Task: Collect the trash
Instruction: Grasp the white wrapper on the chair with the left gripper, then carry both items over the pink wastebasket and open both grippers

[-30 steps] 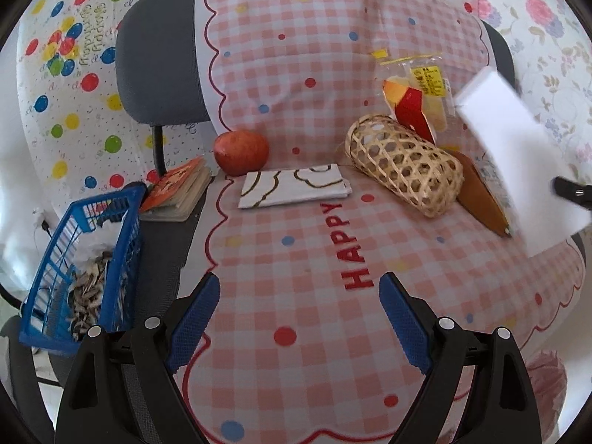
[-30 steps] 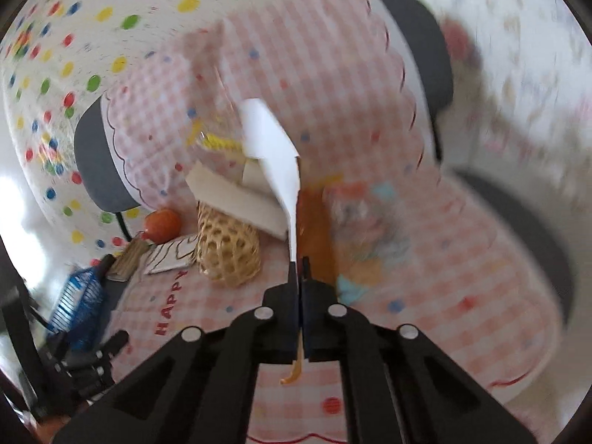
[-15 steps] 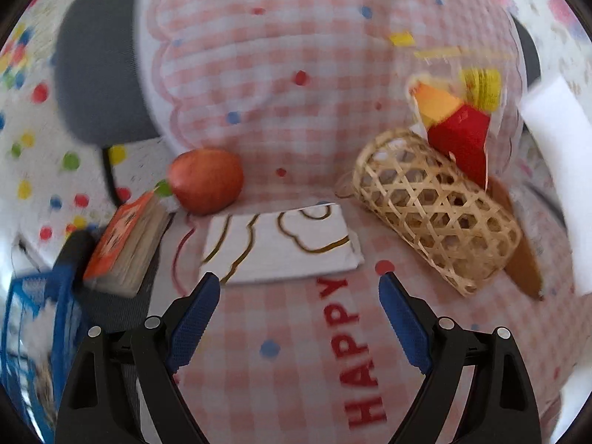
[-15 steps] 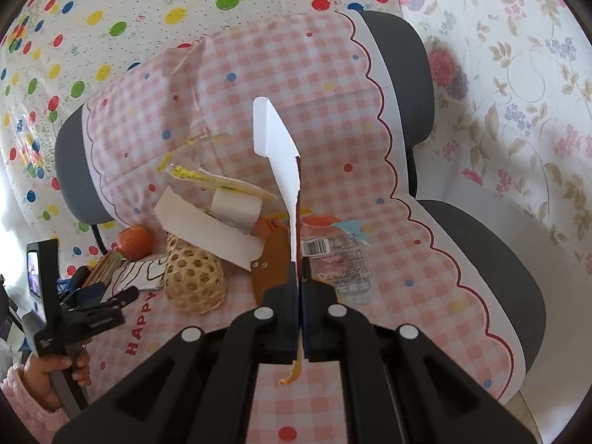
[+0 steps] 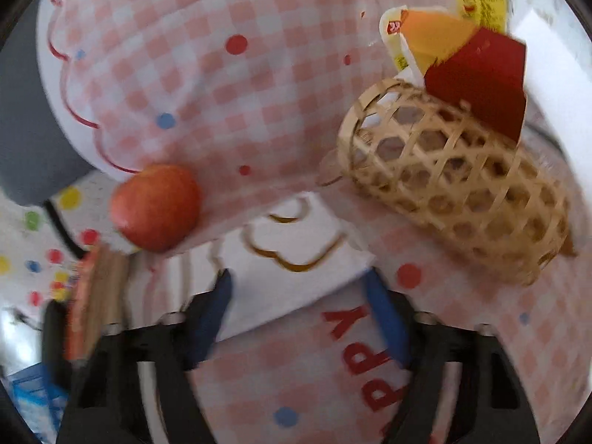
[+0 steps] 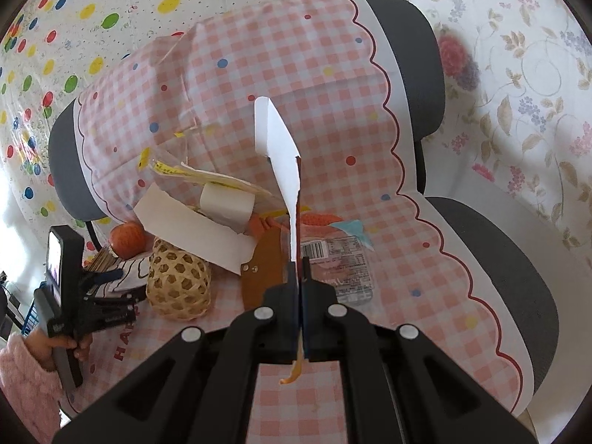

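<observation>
A white napkin [image 5: 296, 255] with brown squiggles lies flat on the pink checked cloth [image 5: 240, 85] over the chair seat. My left gripper [image 5: 298, 277] is down over it and its jaws are closing, one blue finger at each side edge of the napkin. The napkin shows no crumpling. My right gripper [image 6: 299, 264] is shut on a torn white sheet of paper [image 6: 279, 148] that stands edge-on above the jaws, held over the seat. An orange strip [image 6: 294, 372] hangs below them. In the right wrist view the left gripper [image 6: 118, 285] shows at far left in a hand with a pink sleeve.
A woven bamboo basket [image 5: 451, 181] lies on its side right of the napkin, with a red and orange wrapper [image 5: 477, 77] behind it. An apple [image 5: 157, 207] and a book [image 5: 94, 296] sit left. A blue trash basket [image 5: 33, 396] stands lower left. A clear barcoded packet [image 6: 340, 266] lies on the seat.
My left gripper moved forward and down from the seat's front to the napkin, and its jaws narrowed around it. The right gripper drifted a little, still shut on the paper.
</observation>
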`<action>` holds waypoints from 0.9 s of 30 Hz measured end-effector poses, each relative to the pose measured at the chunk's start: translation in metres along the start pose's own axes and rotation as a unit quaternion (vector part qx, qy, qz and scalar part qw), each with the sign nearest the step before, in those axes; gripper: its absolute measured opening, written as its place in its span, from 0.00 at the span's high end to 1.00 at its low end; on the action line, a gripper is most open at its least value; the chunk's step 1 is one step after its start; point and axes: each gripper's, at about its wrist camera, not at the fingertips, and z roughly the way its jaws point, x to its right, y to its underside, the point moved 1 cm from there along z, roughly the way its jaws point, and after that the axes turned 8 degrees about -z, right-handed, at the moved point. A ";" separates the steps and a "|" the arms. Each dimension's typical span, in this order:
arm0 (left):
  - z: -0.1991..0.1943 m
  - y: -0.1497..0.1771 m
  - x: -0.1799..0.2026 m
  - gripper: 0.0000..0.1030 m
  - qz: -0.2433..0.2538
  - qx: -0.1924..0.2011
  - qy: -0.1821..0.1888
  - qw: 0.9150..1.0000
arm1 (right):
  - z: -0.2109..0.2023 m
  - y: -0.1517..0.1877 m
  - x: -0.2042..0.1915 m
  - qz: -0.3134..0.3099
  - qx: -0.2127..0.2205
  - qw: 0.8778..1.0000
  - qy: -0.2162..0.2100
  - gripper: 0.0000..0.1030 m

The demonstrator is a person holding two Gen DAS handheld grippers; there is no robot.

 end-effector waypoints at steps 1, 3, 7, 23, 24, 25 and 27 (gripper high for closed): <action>0.000 -0.001 0.001 0.55 -0.001 -0.002 0.012 1.000 | -0.001 0.000 0.000 0.000 0.000 1.000 0.000 0.99; -0.001 -0.001 0.006 0.78 0.009 -0.002 0.014 1.000 | -0.004 0.001 0.002 0.002 0.001 1.000 0.002 0.99; -0.018 0.001 0.015 0.97 0.009 0.013 0.012 1.000 | -0.016 0.003 0.005 0.003 0.006 1.000 0.005 0.99; -0.201 0.070 0.098 0.98 -0.015 0.154 0.139 0.978 | -0.105 0.056 0.012 0.008 0.018 1.000 0.013 0.99; -0.207 0.078 0.110 0.98 -0.008 0.161 0.141 0.977 | -0.111 0.060 0.013 0.010 0.018 1.000 0.016 0.99; -0.209 0.082 0.115 0.98 -0.007 0.163 0.147 0.976 | -0.116 0.064 0.014 0.012 0.019 1.000 0.019 0.99; -0.216 0.093 0.132 0.98 -0.006 0.164 0.175 0.971 | -0.131 0.075 0.018 0.016 0.020 0.999 0.026 0.99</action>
